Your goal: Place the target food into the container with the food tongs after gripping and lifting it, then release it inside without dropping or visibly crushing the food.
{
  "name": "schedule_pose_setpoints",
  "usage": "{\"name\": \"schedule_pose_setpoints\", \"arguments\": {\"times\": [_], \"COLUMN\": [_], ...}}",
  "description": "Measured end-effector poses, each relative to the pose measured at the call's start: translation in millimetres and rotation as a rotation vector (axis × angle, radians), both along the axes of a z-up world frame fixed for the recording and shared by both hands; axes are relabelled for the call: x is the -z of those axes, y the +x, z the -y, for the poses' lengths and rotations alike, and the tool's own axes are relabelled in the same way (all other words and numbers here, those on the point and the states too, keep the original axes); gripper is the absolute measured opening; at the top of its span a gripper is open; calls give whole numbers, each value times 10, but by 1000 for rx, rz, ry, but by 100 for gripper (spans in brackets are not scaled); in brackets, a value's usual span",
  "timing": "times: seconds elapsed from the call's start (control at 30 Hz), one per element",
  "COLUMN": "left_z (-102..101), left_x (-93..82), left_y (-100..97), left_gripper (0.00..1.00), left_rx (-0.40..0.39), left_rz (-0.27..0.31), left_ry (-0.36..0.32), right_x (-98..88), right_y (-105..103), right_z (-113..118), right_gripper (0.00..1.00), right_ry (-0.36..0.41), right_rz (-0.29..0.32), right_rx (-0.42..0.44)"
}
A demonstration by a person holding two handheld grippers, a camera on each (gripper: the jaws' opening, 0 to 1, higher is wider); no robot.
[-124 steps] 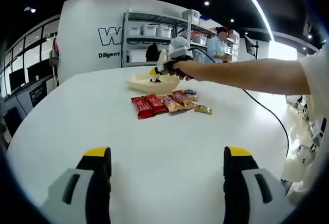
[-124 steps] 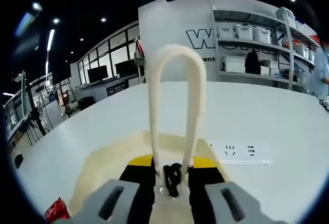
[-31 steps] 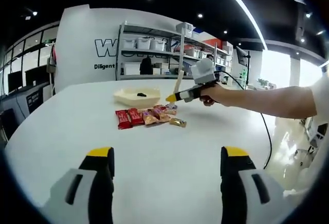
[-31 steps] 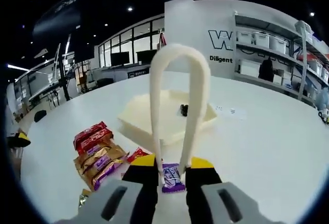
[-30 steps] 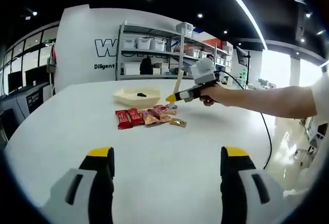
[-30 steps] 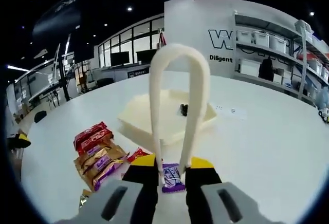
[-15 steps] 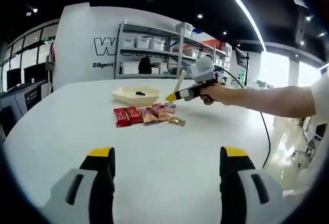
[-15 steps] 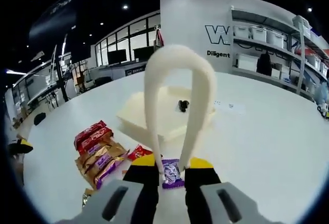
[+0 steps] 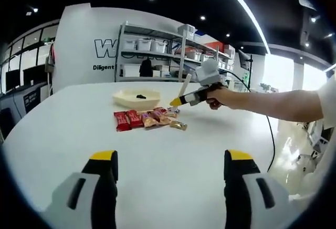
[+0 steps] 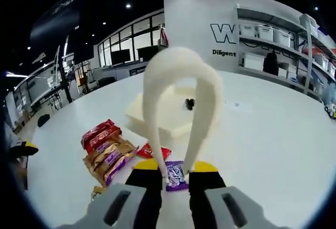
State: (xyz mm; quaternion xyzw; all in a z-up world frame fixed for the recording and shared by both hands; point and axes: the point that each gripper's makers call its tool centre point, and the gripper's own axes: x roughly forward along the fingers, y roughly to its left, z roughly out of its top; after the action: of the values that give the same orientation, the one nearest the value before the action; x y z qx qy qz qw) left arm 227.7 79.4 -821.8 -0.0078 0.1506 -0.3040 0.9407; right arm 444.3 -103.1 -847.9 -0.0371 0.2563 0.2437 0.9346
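Tongs point(image 10: 181, 97) pinched by right gripper point(image 10: 175, 179) over purple candy point(image 10: 175, 175).

Snack bars point(image 10: 107, 150) before container point(image 10: 157, 114)

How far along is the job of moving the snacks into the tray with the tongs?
Done: one dark piece already lies in the cream tray. In hand: the right gripper is squeezing the white tongs, with a purple packet between their tips. Left: carrying it to the tray and releasing it; other packets wait on the table.
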Motion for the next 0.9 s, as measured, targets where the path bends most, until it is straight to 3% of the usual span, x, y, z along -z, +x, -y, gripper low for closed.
{"name": "schedule_pose_setpoints", "arguments": {"times": [0.1, 0.33, 0.43, 0.6, 0.9], "left_z": [2, -13, -19, -34, -38], "left_x": [17, 28, 26, 25, 20], "left_y": [-4, 12, 24, 35, 44], "left_gripper": [81, 81, 81, 81, 81], "left_rx": [2, 3, 2, -3, 0], "left_rz": [-4, -8, -7, -8, -15], "left_ry": [-1, -7, -10, -18, -34], "right_x": [-44, -509, -641, -711, -659], "right_y": [-24, 53, 107, 193, 422], "right_z": [17, 47, 24, -90, -191], "right_gripper": [11, 12, 12, 12, 12], "right_ry": [7, 120, 133, 116, 103], "right_rz": [7, 75, 95, 117, 109], "right_rx": [-2, 21, 26, 13, 17]}}
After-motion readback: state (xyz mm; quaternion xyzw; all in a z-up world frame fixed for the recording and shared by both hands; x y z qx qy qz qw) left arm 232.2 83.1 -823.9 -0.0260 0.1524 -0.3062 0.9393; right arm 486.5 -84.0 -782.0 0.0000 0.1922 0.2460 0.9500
